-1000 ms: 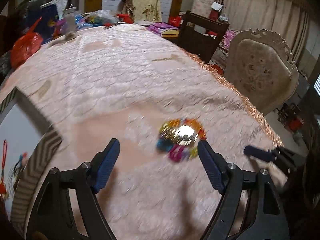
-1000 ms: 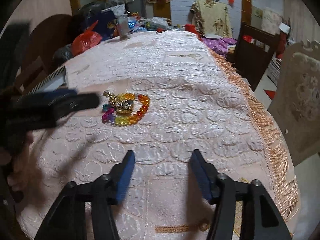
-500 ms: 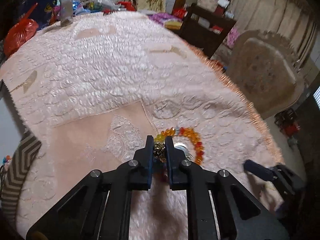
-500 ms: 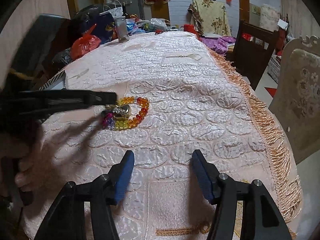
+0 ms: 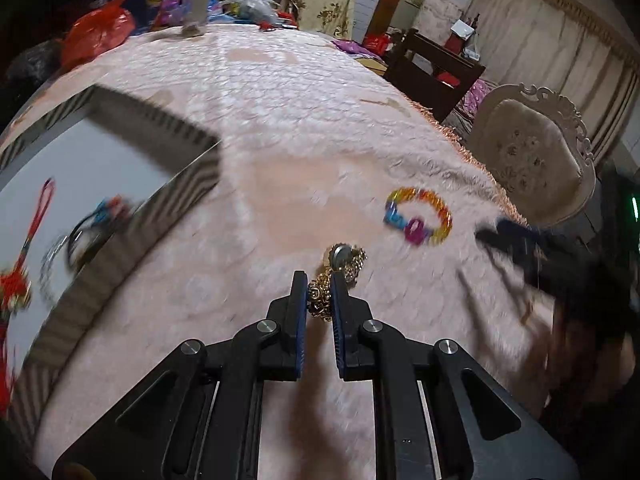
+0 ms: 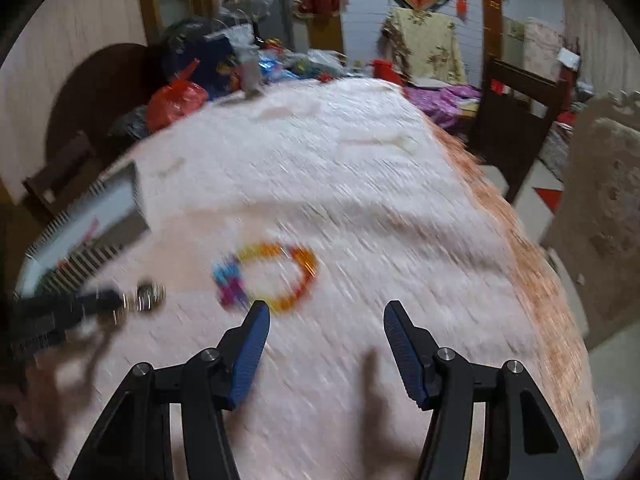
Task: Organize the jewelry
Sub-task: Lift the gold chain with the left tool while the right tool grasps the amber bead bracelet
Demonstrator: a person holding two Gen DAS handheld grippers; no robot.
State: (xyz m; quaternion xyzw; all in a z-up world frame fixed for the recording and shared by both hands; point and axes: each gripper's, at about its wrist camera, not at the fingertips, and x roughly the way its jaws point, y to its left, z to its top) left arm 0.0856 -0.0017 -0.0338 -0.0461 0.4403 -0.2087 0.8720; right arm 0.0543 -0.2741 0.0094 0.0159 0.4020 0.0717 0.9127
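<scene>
My left gripper pinches the gold chain, partly hidden; right gripper gapes over the blurred bead bracelet.

Left hand-held gripper clamped on gold jewelry, right hand-held gripper spread wide, empty

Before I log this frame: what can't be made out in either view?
- Gold piece: left view, the left gripper covers its lower part, so its type is unclear; right view, only a blurred glint.
- Beaded bracelet: right view, motion blur smears the beads.
- Box contents: left view, blurred and cut by the left edge.
- Right gripper: whether it hovers or touches the cloth cannot be told.
</scene>
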